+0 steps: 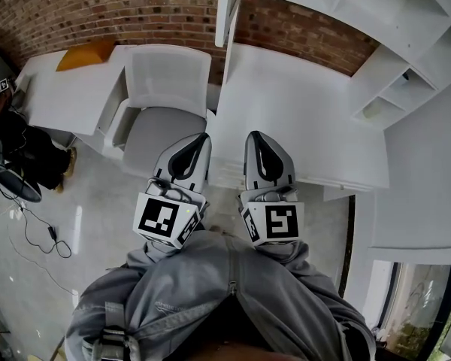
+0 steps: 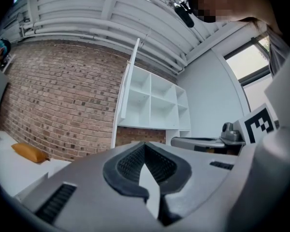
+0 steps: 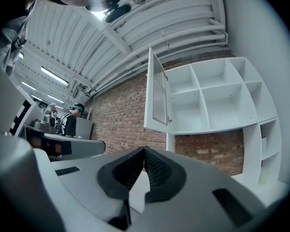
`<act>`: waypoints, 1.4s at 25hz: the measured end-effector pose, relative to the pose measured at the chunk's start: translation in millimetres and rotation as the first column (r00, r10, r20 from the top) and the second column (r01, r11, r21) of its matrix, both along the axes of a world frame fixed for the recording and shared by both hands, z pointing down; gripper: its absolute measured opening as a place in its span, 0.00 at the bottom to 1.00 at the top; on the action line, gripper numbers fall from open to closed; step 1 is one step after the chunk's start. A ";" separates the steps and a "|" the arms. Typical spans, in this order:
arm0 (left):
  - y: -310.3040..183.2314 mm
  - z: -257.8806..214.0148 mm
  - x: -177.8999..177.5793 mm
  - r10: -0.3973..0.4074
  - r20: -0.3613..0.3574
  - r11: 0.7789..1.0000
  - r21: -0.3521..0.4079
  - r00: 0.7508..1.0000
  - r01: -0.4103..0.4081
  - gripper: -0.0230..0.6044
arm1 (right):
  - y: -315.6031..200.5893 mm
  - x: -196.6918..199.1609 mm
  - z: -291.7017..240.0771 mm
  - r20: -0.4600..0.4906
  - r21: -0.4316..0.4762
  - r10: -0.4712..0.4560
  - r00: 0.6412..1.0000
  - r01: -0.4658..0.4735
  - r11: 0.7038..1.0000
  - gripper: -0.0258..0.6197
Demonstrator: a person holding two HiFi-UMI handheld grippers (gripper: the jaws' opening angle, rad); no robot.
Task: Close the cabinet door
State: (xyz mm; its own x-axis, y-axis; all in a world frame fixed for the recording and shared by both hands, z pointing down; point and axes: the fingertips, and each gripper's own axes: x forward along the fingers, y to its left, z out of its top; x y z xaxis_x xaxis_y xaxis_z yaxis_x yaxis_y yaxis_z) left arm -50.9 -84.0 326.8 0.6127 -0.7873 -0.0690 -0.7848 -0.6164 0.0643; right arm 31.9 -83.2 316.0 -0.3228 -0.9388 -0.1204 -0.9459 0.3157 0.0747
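Our left tool and right tool are both squeezed shut with nothing in them, side by side near the edge of the white worktop. Higher up and well away from us, the cabinet door stands wide open, so all the closing is left to do. We cannot tell if it has a handle

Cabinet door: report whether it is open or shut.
Open. The cabinet door stands swung out, nearly edge-on, from the white shelf unit, and the compartments are left exposed.
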 end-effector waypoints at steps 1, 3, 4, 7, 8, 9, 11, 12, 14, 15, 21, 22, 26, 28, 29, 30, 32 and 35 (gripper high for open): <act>-0.9 -0.2 -0.9 -0.005 -0.001 1.000 -0.002 1.000 0.005 0.04 | -1.0 -1.0 0.7 -0.002 -0.004 -0.006 1.000 0.006 1.000 0.08; -3.5 -2.4 -4.2 -0.016 -0.007 1.000 -0.002 1.000 0.016 0.04 | -4.0 -3.1 0.7 -0.007 -0.009 -0.016 1.000 0.016 1.000 0.08; -5.0 -3.2 -6.6 -0.021 -0.008 1.000 0.000 1.000 0.021 0.04 | -5.6 -4.0 0.1 -0.009 -0.009 -0.018 1.000 0.018 1.000 0.08; -10.0 -0.3 -15.5 -0.032 0.001 0.999 -0.003 1.000 0.032 0.04 | -8.4 -8.3 0.6 -0.012 -0.007 -0.013 1.000 0.013 1.000 0.08; -12.6 1.0 -18.1 -0.031 -0.002 1.000 -0.004 1.000 0.031 0.04 | -9.7 -10.4 1.7 -0.014 -0.007 -0.012 1.000 0.011 1.000 0.08; -16.0 1.4 -20.1 -0.028 -0.006 1.000 -0.002 1.000 0.028 0.04 | -11.9 -12.4 2.7 -0.016 -0.007 -0.009 1.000 0.009 1.000 0.08; -24.7 0.3 -21.1 -0.016 -0.009 1.000 0.009 1.000 0.016 0.04 | -18.7 -14.8 3.1 -0.021 -0.002 0.001 1.000 -0.001 1.000 0.08; -29.7 -0.5 -20.5 -0.008 -0.009 1.000 0.015 1.000 0.008 0.04 | -23.3 -15.0 2.6 -0.024 0.002 0.007 1.000 -0.007 1.000 0.08; -41.1 -2.8 -18.3 0.009 -0.010 1.000 0.020 1.000 -0.009 0.04 | -34.6 -14.6 1.0 -0.023 0.005 0.018 1.000 -0.018 1.000 0.08; -47.1 -4.3 -17.4 0.017 -0.011 1.000 0.023 1.000 -0.017 0.04 | -41.1 -14.7 0.1 -0.021 0.006 0.022 1.000 -0.022 1.000 0.08; -87.8 -9.3 -17.1 0.061 -0.010 0.998 0.028 0.998 -0.061 0.04 | -80.2 -20.3 -5.5 -0.029 0.006 0.051 0.998 -0.051 0.999 0.08; -95.0 -10.8 -16.6 0.070 -0.010 0.997 0.030 0.997 -0.070 0.04 | -86.2 -19.4 -6.0 -0.028 0.006 0.060 0.998 -0.060 0.998 0.08; -120.2 -12.2 -12.2 0.108 -0.011 0.993 0.036 0.994 -0.108 0.04 | -108.8 -12.7 -5.8 -0.026 0.006 0.108 0.994 -0.108 0.994 0.08; -132.0 -10.9 -10.6 0.126 -0.013 0.992 0.033 0.992 -0.126 0.04 | -119.5 -11.9 -5.4 -0.027 0.006 0.125 0.992 -0.125 0.992 0.08; -137.4 -10.8 -9.8 0.137 -0.012 0.990 0.032 0.991 -0.136 0.04 | -124.5 -11.9 -5.7 -0.027 0.006 0.134 0.991 -0.134 0.991 0.08; -142.1 -11.0 -8.9 0.149 -0.011 0.988 0.032 0.989 -0.149 0.04 | -129.0 -11.9 -6.0 -0.027 0.006 0.144 0.989 -0.144 0.990 0.08; -150.3 -11.3 -7.0 0.177 -0.006 0.984 0.033 0.984 -0.177 0.04 | -137.0 -11.7 -6.3 -0.025 0.006 0.168 0.986 -0.168 0.986 0.08; -161.3 -11.5 -5.9 0.215 0.003 0.976 0.041 0.977 -0.215 0.04 | -146.0 -11.8 -5.7 -0.012 0.013 0.203 0.979 -0.203 0.979 0.08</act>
